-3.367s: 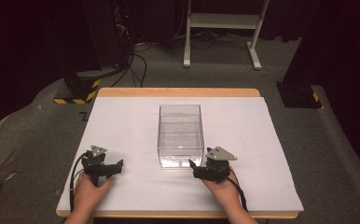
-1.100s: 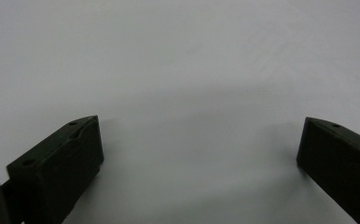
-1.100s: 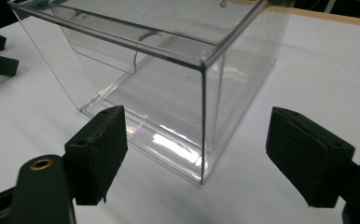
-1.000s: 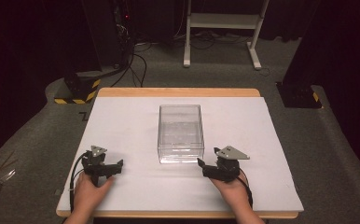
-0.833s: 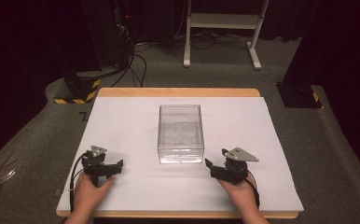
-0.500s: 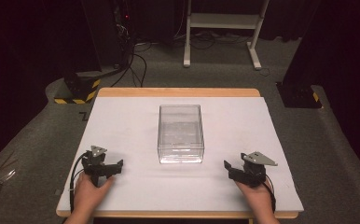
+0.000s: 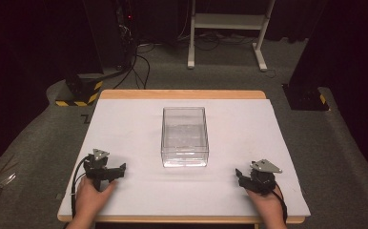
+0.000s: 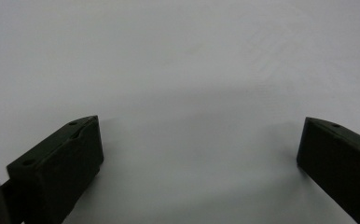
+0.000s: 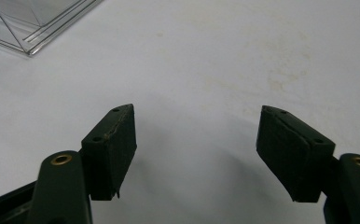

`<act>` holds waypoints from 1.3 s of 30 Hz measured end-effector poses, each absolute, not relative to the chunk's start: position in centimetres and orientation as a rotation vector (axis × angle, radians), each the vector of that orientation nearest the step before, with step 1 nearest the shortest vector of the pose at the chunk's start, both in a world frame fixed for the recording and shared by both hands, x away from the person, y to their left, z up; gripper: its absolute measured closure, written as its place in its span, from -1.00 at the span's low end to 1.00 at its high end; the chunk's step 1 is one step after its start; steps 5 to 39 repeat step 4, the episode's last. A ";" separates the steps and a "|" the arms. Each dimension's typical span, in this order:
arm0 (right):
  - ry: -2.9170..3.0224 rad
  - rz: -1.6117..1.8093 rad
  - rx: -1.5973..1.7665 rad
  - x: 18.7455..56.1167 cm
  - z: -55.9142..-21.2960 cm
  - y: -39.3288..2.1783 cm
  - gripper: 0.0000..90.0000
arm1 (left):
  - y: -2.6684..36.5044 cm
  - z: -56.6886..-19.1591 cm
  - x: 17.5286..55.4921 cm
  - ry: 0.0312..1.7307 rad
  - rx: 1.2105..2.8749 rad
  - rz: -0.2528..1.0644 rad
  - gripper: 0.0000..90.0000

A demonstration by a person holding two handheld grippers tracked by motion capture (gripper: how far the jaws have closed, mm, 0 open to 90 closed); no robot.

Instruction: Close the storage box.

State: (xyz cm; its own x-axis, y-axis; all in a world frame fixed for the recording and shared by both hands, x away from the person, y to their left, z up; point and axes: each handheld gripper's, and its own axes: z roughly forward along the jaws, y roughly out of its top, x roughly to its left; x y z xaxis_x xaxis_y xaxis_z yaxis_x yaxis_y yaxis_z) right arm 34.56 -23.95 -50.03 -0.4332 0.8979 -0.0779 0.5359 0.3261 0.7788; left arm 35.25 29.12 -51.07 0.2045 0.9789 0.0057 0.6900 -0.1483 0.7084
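A clear plastic box [image 7: 184, 136] stands in the middle of the white table [image 7: 125, 129], and its corner [image 9: 33, 23] reaches into the top left of the right gripper view. My left gripper [image 7: 117, 171] rests near the front left of the table, open, its jaws wide apart over bare white surface [image 8: 199, 140]. My right gripper [image 7: 241, 177] sits at the front right, well to the right of the box, also open with nothing between its jaws [image 9: 194, 140]. A hand holds each gripper from the table's near edge.
The table top has a wooden rim [image 7: 182, 94] at the back. Beyond it on the floor are a white stand [image 7: 227, 28], cables [image 7: 139, 62] and a black-and-yellow striped base [image 7: 77, 90]. A dark block [image 7: 306, 98] sits on the floor at the right.
My right gripper has moved from beside the box's front right corner out to the right front of the table. The left gripper and the box have stayed put.
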 end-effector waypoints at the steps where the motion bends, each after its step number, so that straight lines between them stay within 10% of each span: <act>1: 2.090 0.944 1.260 34.6 -50.0 -24.0 -0.35 | 29.1 -51.1 35.3 1.546 1.906 0.650 -0.99; 39: 2.085 0.974 1.298 34.7 -50.0 -24.3 -0.34 | 29.1 -51.1 35.2 1.546 1.907 0.652 -0.99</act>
